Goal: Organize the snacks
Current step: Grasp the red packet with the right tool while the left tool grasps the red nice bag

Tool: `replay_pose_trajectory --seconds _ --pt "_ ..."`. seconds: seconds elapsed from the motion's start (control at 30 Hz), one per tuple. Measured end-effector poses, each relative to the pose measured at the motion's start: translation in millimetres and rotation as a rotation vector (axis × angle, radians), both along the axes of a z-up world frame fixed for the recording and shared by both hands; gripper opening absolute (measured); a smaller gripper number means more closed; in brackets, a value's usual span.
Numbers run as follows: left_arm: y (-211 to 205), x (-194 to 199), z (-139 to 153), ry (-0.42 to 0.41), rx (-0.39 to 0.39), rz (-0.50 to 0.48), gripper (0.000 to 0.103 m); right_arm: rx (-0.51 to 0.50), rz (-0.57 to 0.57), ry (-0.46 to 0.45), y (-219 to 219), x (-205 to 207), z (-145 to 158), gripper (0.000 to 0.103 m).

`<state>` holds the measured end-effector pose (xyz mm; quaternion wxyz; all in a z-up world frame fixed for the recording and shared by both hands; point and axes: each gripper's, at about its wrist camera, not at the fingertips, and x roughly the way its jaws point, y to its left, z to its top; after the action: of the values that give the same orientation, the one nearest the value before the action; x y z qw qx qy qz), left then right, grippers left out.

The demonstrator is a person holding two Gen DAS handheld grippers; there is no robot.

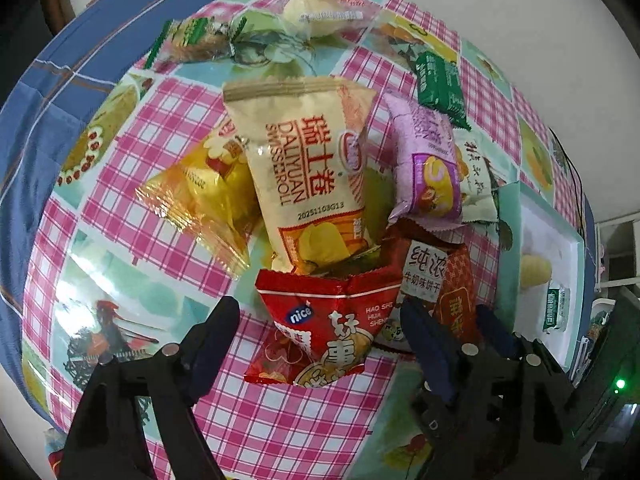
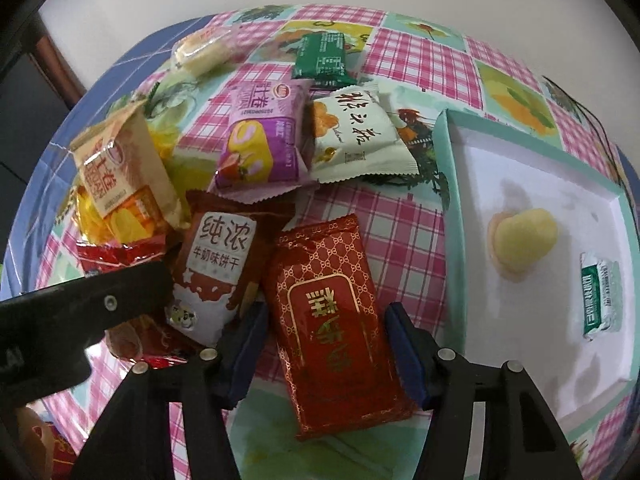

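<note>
The landmark here is the shallow teal-edged box (image 2: 452, 216) lying open on the checked tabletop (image 2: 404, 224). Inside it, on its white floor, rest a pale yellow round snack (image 2: 524, 244) and, nearer the far wall from the pile, a small white-and-green packet (image 2: 600, 300).

Just outside the box, on the side where the snacks are heaped, lies a dark red gold-patterned packet (image 2: 336, 320). The right tongs (image 2: 324, 352) stand astride its lower half, the blue pads close against both long edges; whether they already press on the wrapper cannot be told from this view.

Further from the box, touching that red packet, is a brown-and-white biscuit packet (image 2: 216, 264). Beyond it, away from the box, a cream Swiss-roll packet (image 1: 308, 176) leans over a gold foil packet (image 1: 200, 200). A purple roll packet (image 2: 260, 140) and a white packet with black brush lettering (image 2: 356, 136) sit side by side at the far end of the pile, the white one nearer the box's corner. A dark green packet (image 2: 320, 56) and a clear-wrapped pale cake (image 2: 200, 50) lie well beyond these, apart from the heap.

The left tongs (image 1: 316, 340) hang with their fingers apart on either side of a bright red packet with a blue "nice" badge (image 1: 324, 324), which sits at the near end of the pile; the pads do not touch it. A green-edged clear packet (image 1: 192, 40) lies far off, near the tabletop's edge.
</note>
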<state>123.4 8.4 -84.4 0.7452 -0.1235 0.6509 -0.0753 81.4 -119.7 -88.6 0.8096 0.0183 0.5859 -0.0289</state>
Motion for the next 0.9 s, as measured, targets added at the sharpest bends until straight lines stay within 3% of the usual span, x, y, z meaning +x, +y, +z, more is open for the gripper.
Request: replay_pose_trajectory --seconds 0.43,0.63,0.9 --pt "12 -1 -9 0.014 -0.007 0.042 0.064 0.050 -0.035 0.014 -10 -2 -2 0.056" --pt "23 0 -12 0.020 -0.007 0.060 0.063 0.130 -0.052 0.037 -20 -3 -2 0.053" --pt "24 -3 -13 0.021 0.000 0.055 0.062 0.084 -0.050 0.032 -13 -5 -1 0.055"
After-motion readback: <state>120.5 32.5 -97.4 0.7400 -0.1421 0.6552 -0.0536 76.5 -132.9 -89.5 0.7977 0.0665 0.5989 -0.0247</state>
